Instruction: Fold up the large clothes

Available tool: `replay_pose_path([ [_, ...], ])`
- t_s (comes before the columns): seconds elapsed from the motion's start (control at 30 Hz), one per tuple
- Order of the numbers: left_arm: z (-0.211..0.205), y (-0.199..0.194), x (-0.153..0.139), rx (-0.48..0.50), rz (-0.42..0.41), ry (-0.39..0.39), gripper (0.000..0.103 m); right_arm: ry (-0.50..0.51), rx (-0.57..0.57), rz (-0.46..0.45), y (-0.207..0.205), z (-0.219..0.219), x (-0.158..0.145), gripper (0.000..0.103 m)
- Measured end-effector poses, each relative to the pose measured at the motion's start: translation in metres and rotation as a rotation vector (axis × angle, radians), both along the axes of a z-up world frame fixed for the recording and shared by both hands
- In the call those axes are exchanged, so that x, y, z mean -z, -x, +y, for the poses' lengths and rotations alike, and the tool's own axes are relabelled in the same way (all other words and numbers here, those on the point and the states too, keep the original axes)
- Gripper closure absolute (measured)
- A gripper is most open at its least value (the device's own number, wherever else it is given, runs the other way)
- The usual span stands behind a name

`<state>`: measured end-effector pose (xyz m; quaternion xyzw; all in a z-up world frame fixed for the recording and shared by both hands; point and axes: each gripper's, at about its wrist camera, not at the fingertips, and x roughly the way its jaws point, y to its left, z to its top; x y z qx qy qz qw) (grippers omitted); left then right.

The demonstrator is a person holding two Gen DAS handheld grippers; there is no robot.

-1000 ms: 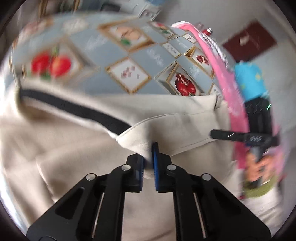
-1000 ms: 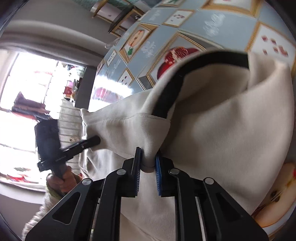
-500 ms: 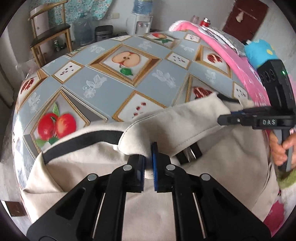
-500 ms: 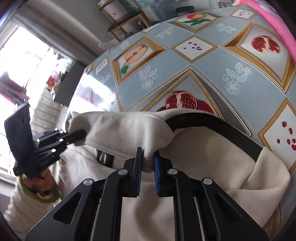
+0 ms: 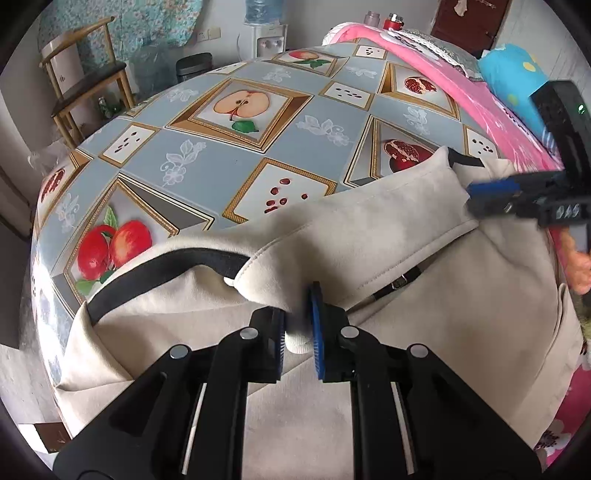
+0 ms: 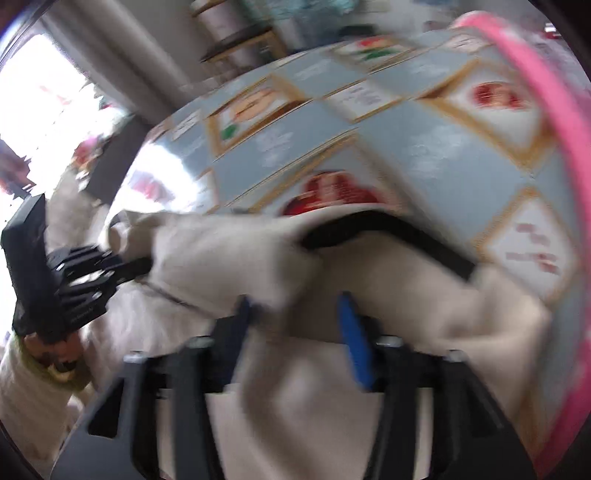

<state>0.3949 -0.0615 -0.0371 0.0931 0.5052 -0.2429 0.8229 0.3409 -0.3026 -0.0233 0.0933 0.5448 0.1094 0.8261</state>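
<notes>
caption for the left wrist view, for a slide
Left tool, jaws just eased apart, with a fold of the beige garment between them on the fruit-print tablecloth; right tool at the fold's far end.

1. This is a lived-in room of a home, used for eating and everyday chores.
2. A table is covered with an oilcloth printed with framed apples, pomegranates and seeds.
3. A wooden chair with a dark seat stands by the wall, under a hanging floral cloth.
4. A water dispenser with a blue bottle on top stands against the white wall, with a dark bin just beside it.
5. Pink bedding and a blue cushion lie along the table's far side.
6. The right wrist view, though blurred, shows a bright window.
</notes>
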Motion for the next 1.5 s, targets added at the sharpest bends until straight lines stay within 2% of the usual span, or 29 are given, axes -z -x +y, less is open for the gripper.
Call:
replay_pose_path([
  [0.1,0.001,0.000,0.000,-0.008,0.004,0.012,0.090,0.116,0.067,-0.130,0.012,-0.006,-0.030,0.050],
  [0.2,0.001,-0.001,0.000,-0.005,0.004,0.016,0.090,0.089,-0.008,-0.218,0.016,0.020,-0.047,0.054],
  [0.23,0.002,-0.001,0.000,-0.006,0.006,0.019,0.090,0.065,-0.062,-0.227,0.015,0.034,-0.047,0.064],
  [0.3,0.002,-0.001,0.001,-0.011,0.010,0.026,0.090,0.036,-0.169,-0.224,0.011,0.069,-0.040,0.073],
  [0.37,0.003,-0.001,0.001,-0.017,0.014,0.035,0.090,0.052,-0.245,-0.209,0.005,0.100,-0.026,0.087],
  [0.43,0.006,-0.002,0.001,-0.024,0.018,0.055,0.090,0.080,-0.298,-0.165,-0.001,0.123,-0.002,0.092],
  [0.47,0.008,-0.002,0.002,-0.028,0.020,0.065,0.090,0.129,-0.306,-0.152,-0.005,0.130,0.011,0.093],
  [0.53,0.016,-0.005,0.002,-0.040,0.027,0.088,0.088,0.106,-0.317,-0.175,-0.005,0.128,0.014,0.093],
  [0.6,0.034,-0.010,-0.001,-0.073,0.045,0.130,0.081,0.060,-0.300,-0.147,-0.005,0.119,0.015,0.094],
  [0.63,0.048,-0.014,-0.003,-0.113,0.053,0.161,0.072,0.053,-0.303,-0.143,-0.004,0.116,0.016,0.095],
  [0.67,0.061,-0.019,-0.004,-0.154,0.062,0.197,0.069,0.054,-0.306,-0.146,-0.003,0.114,0.017,0.096],
  [0.7,0.074,-0.023,-0.006,-0.191,0.075,0.236,0.069,0.050,-0.304,-0.146,-0.002,0.113,0.017,0.097],
  [0.73,0.084,-0.026,-0.007,-0.241,0.065,0.231,0.074,0.044,-0.301,-0.144,-0.002,0.112,0.016,0.097],
  [0.77,0.092,-0.029,-0.010,-0.287,0.039,0.198,0.076,0.037,-0.300,-0.141,-0.003,0.112,0.017,0.097],
  [0.8,0.097,-0.030,-0.012,-0.303,0.028,0.196,0.076,0.033,-0.299,-0.140,-0.002,0.113,0.016,0.097],
  [0.87,0.105,-0.030,-0.021,-0.335,0.007,0.255,0.077,0.032,-0.300,-0.137,-0.003,0.116,0.018,0.097],
  [0.93,0.097,-0.025,-0.031,-0.294,-0.024,0.304,0.077,0.044,-0.305,-0.140,-0.003,0.117,0.017,0.097],
  [1.03,0.061,-0.016,-0.036,-0.168,-0.030,0.304,0.077,0.052,-0.305,-0.141,-0.004,0.118,0.018,0.097],
  [1.13,0.016,-0.003,-0.023,-0.027,0.019,0.242,0.076,0.048,-0.297,-0.148,-0.002,0.116,0.019,0.097],
  [1.17,0.001,0.000,-0.012,-0.002,0.034,0.174,0.076,0.049,-0.295,-0.150,-0.002,0.116,0.019,0.097],
  [1.2,-0.006,0.001,-0.005,-0.002,0.034,0.120,0.076,0.055,-0.294,-0.154,0.000,0.116,0.019,0.097],
  [1.27,-0.011,0.006,-0.001,0.005,-0.014,0.090,0.075,0.072,-0.294,-0.161,0.003,0.116,0.020,0.097],
  [1.37,-0.007,0.005,0.000,-0.008,-0.003,0.114,0.076,0.119,-0.289,-0.151,0.008,0.104,0.022,0.097],
  [1.5,-0.004,0.004,0.001,-0.013,0.000,0.139,0.077,0.060,-0.142,-0.162,0.010,0.052,0.014,0.097],
])
